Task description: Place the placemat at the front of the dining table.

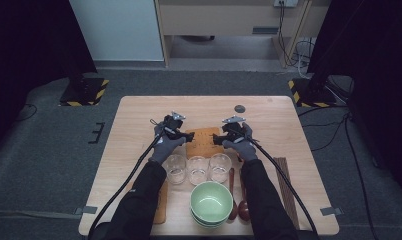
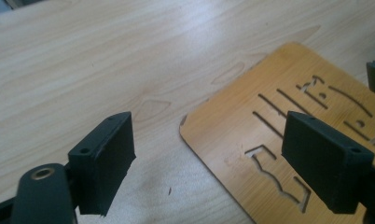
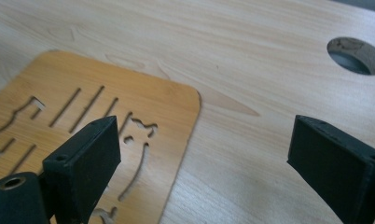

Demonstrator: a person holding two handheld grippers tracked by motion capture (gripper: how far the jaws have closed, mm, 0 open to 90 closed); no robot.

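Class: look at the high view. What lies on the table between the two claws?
The bamboo mat lies flat between the left claw and the right claw, as the high view shows.

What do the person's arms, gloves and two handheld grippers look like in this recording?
Both forearms wear dark sleeves and grey gloves. The left gripper and right gripper are black, each topped by a grey three-cornered plate and trailing a black cable. In the gripper views the jaws are flat matte black blocks with small screw holes.

Grey carpet floor [image 1: 49, 150], pale wooden table [image 1: 139, 115], dark curtains [image 1: 19, 45] either side
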